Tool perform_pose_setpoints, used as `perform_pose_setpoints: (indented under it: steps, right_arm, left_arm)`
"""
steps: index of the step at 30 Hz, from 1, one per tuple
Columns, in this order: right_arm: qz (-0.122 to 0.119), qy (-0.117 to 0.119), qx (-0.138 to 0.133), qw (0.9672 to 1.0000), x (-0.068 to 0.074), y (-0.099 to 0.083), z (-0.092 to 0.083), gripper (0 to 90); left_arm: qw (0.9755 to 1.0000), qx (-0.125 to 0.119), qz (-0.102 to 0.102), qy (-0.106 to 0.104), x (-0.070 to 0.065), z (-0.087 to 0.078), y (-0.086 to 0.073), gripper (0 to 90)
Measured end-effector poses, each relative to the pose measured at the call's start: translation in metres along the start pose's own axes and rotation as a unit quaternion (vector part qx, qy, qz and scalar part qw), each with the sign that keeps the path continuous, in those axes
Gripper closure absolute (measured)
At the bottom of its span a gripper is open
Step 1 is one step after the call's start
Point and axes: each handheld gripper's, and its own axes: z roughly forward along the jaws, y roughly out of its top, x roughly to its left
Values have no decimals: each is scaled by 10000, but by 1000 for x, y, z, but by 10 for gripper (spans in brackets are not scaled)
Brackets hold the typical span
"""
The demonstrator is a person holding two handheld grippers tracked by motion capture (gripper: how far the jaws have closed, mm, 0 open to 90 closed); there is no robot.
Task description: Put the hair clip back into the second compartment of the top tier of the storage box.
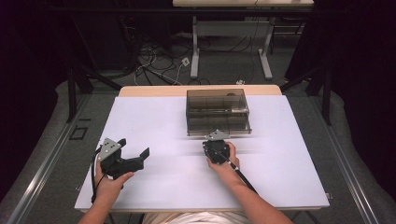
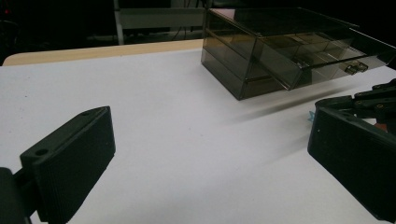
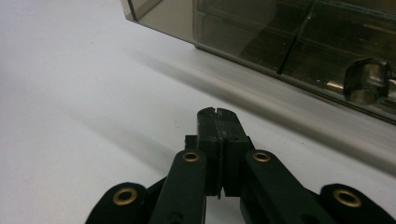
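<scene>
Item: smoked translucent plastic drawer box (image 1: 217,111), far centre of white table (image 1: 140,121).
Right gripper (image 3: 216,112): jaws pressed together, empty, just before the box's small drawer handle (image 3: 366,81).
Left gripper (image 1: 135,156): spread, idle, well apart.
Risk: closed jaws cannot catch the handle; a push could slide the unbraced box.

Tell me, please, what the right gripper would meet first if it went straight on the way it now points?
Most likely the front of the smoky plastic drawer box, near its small drawer handle. The right gripper, its fingers shut on nothing, points over bare white table toward that front; the exact spot is uncertain.
</scene>
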Motion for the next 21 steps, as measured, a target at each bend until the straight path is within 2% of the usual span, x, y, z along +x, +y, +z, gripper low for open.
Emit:
perform_pose_setpoints:
  steps: [7,21]
  right_arm:
    - [24,98,-44,9999,2,1,-3,899]
    - [236,345,88,9991,4,3,-8,898]
  left_arm:
    - [10000,-15,-37,-2,0,1,0,6]
    - [10000,-5,-56,-22,-1,1,0,6]
